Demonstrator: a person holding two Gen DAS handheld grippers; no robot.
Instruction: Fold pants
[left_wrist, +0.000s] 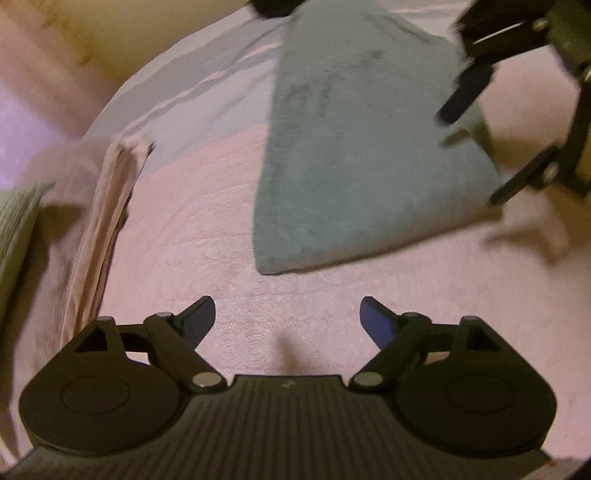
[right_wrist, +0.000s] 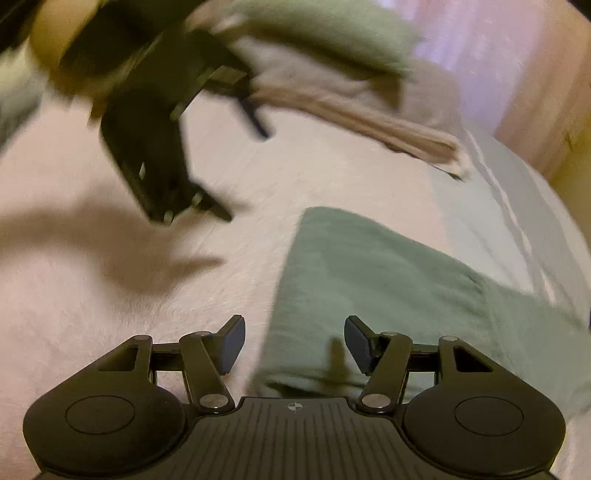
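Observation:
The folded green pants (left_wrist: 351, 147) lie flat on the pink quilt (left_wrist: 192, 240), ahead of my left gripper (left_wrist: 287, 306). That gripper is open, with only quilt showing between its fingers. My right gripper (left_wrist: 471, 158) hangs blurred at the pants' right edge, jaws apart. In the right wrist view the pants (right_wrist: 369, 266) spread below and beyond my right gripper (right_wrist: 294, 325), which is open over their near left corner, with nothing pinched. The left gripper (right_wrist: 245, 173) shows blurred at upper left over the quilt (right_wrist: 92, 314), also open.
A stack of folded beige cloth (left_wrist: 103, 221) with another green garment (left_wrist: 14, 229) lies at the left; the same beige cloth (right_wrist: 369, 118) appears far in the right wrist view. A pale blue sheet (left_wrist: 207, 110) borders the quilt. A wooden surface (left_wrist: 110, 37) rises beyond.

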